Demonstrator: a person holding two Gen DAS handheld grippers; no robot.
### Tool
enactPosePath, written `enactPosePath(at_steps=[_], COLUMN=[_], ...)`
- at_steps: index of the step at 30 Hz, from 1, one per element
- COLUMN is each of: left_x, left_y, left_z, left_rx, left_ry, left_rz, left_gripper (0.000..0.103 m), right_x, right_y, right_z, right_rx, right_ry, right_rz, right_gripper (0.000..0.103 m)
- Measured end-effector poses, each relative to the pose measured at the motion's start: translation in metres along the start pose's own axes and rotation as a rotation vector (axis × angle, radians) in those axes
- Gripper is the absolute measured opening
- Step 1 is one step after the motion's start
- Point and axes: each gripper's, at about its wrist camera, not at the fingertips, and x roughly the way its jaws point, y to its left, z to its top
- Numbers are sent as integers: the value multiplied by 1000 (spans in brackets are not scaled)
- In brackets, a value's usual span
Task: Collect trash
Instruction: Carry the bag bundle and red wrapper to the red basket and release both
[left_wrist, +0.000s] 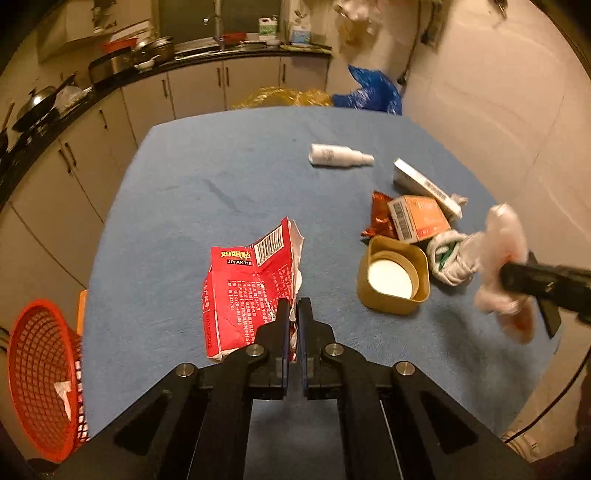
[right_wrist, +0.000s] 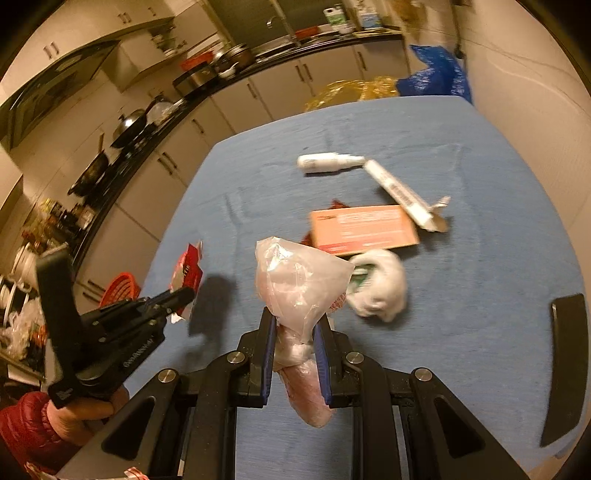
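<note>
Left gripper (left_wrist: 291, 310): jaws clenched on the near edge of a torn red paper packet (left_wrist: 247, 291) printed with a barcode, lifted above the blue cloth-covered table (left_wrist: 184, 192). Right gripper (right_wrist: 295, 332): jaws grasping a crumpled translucent plastic bag (right_wrist: 295, 280), also clear of the cloth. On the table: a tan square cup (left_wrist: 391, 277), a knotted white plastic bag (left_wrist: 452, 258), an orange cardboard box (left_wrist: 417, 218), a long white carton (left_wrist: 424, 184), and a white spray bottle (left_wrist: 338, 156) lying flat. A red mesh basket (left_wrist: 40, 376) stands below the table's left edge.
</note>
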Motion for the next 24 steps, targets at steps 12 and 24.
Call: enactPosePath(at_steps=[12,24], left_x=[-54,-94], left_y=[62,128], left_z=[-15,-41], left_rx=[-119,-235], left_ry=[-66,-97], left_rz=[59,135], left_gripper=[4,4], right_x=[40,67], right_y=[81,159], right_z=[13,11], right_rx=[-106,-211], right_ry=[57,108], right_rz=[107,194], right_gripper=[21,21])
